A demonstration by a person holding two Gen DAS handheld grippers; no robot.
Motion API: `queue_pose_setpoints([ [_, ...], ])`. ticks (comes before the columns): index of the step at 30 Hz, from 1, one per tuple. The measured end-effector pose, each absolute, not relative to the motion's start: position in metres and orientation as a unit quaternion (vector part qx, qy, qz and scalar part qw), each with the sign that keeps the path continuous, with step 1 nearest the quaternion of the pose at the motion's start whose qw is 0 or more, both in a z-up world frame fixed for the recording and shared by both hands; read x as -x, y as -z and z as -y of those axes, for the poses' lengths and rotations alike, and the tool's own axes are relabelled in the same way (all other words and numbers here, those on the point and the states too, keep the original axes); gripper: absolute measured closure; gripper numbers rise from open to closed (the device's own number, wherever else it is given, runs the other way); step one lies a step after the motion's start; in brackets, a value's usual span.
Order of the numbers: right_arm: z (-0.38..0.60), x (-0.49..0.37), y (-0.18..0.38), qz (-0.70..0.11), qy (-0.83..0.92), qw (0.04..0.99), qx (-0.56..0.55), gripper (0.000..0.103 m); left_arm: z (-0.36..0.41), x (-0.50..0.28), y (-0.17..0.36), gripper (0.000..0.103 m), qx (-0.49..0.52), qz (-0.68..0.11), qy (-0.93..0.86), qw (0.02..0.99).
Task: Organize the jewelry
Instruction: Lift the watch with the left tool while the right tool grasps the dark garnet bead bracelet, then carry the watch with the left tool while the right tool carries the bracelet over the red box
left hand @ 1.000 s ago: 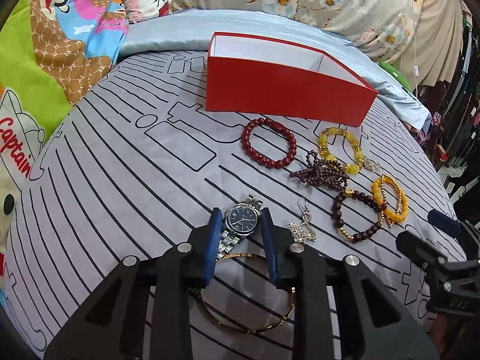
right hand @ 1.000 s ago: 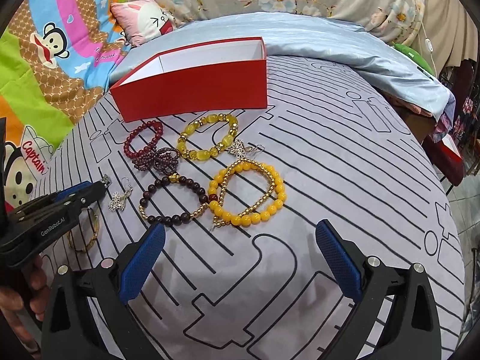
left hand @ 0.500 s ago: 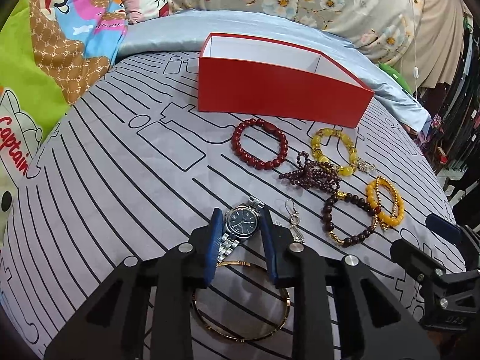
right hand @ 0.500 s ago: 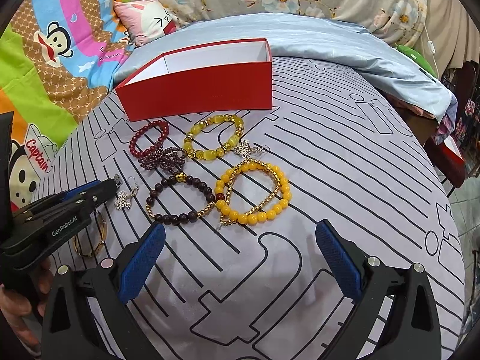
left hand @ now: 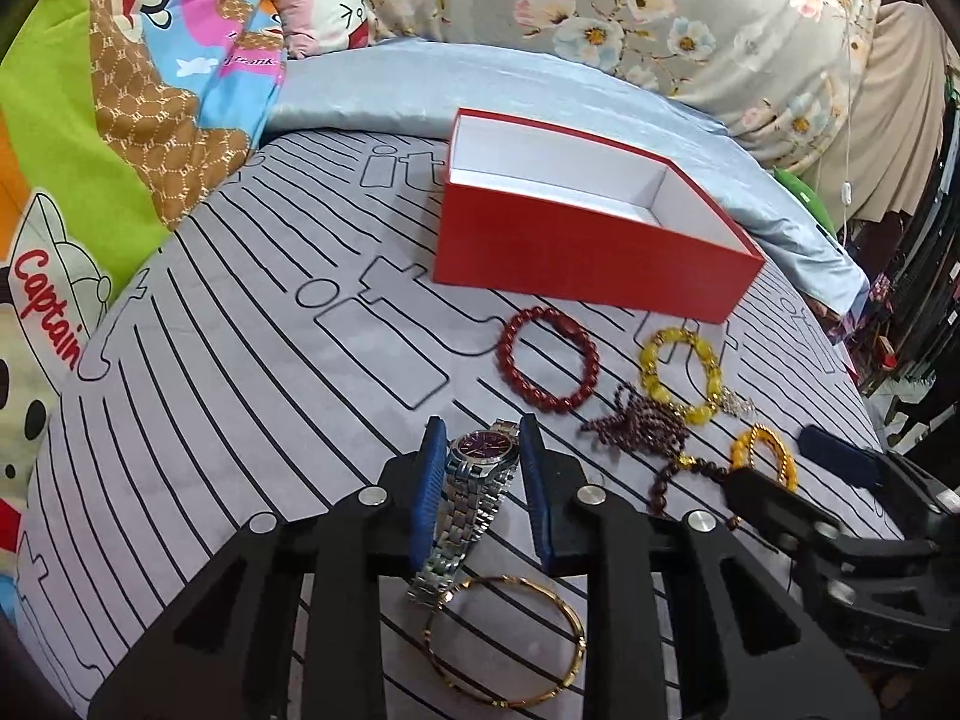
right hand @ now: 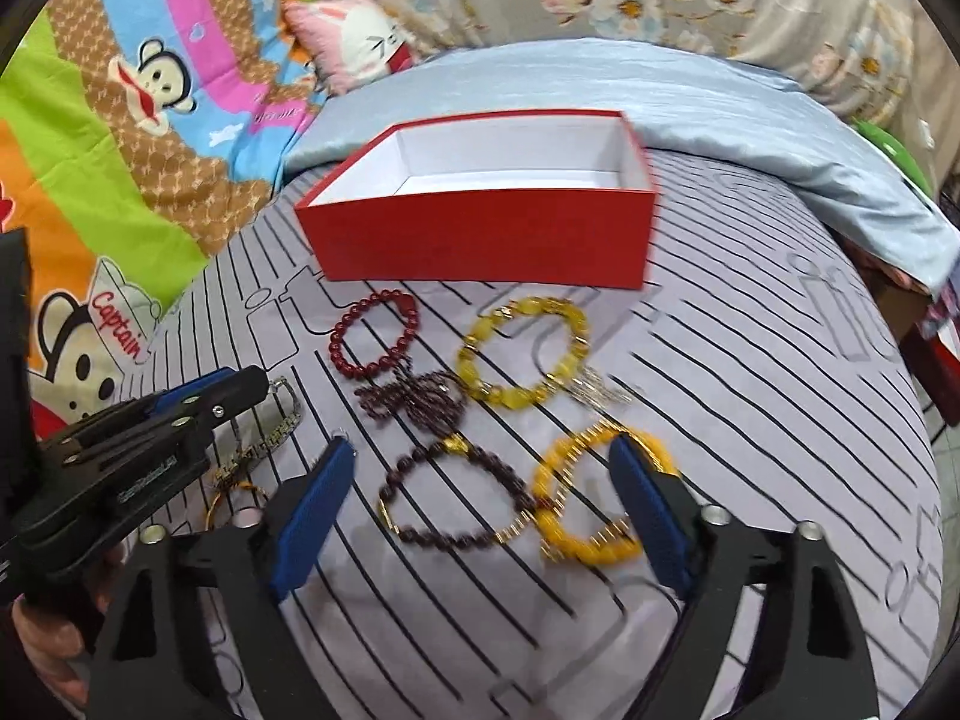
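My left gripper [left hand: 483, 441] is shut on a silver wristwatch [left hand: 477, 483] with a dark dial, whose band hangs down over a gold bangle [left hand: 507, 639]. An open red box [left hand: 591, 240] with a white inside stands beyond it; it also shows in the right wrist view [right hand: 486, 228]. My right gripper [right hand: 483, 462] is open and low over a dark brown bead bracelet [right hand: 447, 495] and an orange bead bracelet [right hand: 591, 495]. A red bead bracelet [right hand: 372, 339], a yellow bracelet [right hand: 522, 357] and a tangled purple bead string [right hand: 414, 399] lie in front of the box.
The jewelry lies on a grey bedspread [left hand: 240, 396] with black line patterns. A light blue sheet [right hand: 720, 120] and cartoon and floral pillows lie behind the box. The bed edge drops off at the right [right hand: 924, 360]. Silver earrings [right hand: 594, 390] lie by the yellow bracelet.
My left gripper has lifted the watch off the bed, its band now dangling, and moved nearer the box. My right gripper has moved forward and down over the brown and orange bracelets.
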State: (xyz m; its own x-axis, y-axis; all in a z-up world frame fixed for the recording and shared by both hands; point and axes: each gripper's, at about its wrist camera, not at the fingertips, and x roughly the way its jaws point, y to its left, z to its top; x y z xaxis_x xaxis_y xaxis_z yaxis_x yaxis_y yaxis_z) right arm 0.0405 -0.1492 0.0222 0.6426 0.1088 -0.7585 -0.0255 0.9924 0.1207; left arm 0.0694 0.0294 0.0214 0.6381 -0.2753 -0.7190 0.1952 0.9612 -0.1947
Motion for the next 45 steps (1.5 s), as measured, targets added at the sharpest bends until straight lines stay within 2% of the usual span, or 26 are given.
queue_pose_setpoints([
  [2,0.144,-0.053,-0.016,-0.434,-0.042,0.899,-0.046,0.041,-0.032,-0.072,-0.022,0.084,0.053,-0.404,0.129,0.904],
  [4,0.143,-0.062,-0.010,-0.443,-0.049,0.894,-0.051,0.049,-0.033,-0.076,-0.023,0.103,0.054,-0.406,0.131,0.903],
  [13,0.135,-0.081,0.002,-0.459,-0.060,0.885,-0.047,0.051,-0.037,-0.084,-0.013,0.101,0.062,-0.418,0.136,0.896],
  [15,0.133,-0.084,0.003,-0.459,-0.062,0.885,-0.046,0.051,-0.036,-0.084,-0.010,0.090,0.061,-0.423,0.141,0.893],
  [17,0.131,-0.087,0.004,-0.458,-0.062,0.886,-0.043,0.053,-0.034,-0.081,-0.008,0.062,0.058,-0.425,0.142,0.892],
  [18,0.130,-0.088,0.004,-0.457,-0.061,0.886,-0.041,0.056,-0.033,-0.078,-0.009,0.059,0.054,-0.423,0.143,0.893],
  [20,0.129,-0.089,0.004,-0.457,-0.062,0.887,-0.038,0.080,-0.028,-0.074,-0.008,0.058,0.041,-0.423,0.147,0.893],
  [23,0.131,-0.088,0.004,-0.457,-0.068,0.885,-0.047,0.091,-0.022,-0.073,0.000,0.058,0.032,-0.436,0.150,0.887],
  [26,0.133,-0.084,0.002,-0.456,-0.068,0.886,-0.047,0.092,-0.019,-0.072,0.002,0.062,0.023,-0.430,0.144,0.891],
  [27,0.134,-0.082,0.001,-0.455,-0.069,0.887,-0.049,0.092,-0.018,-0.072,0.002,0.066,0.019,-0.429,0.144,0.892],
  [28,0.136,-0.080,0.000,-0.453,-0.069,0.887,-0.052,0.092,-0.017,-0.073,0.003,0.076,0.016,-0.428,0.142,0.892],
  [29,0.138,-0.078,-0.002,-0.450,-0.070,0.888,-0.057,0.092,-0.017,-0.074,0.003,0.079,0.015,-0.427,0.141,0.893],
  [45,0.152,-0.057,-0.025,-0.430,-0.070,0.897,-0.075,0.092,-0.019,-0.071,-0.012,0.080,0.040,-0.420,0.155,0.893],
])
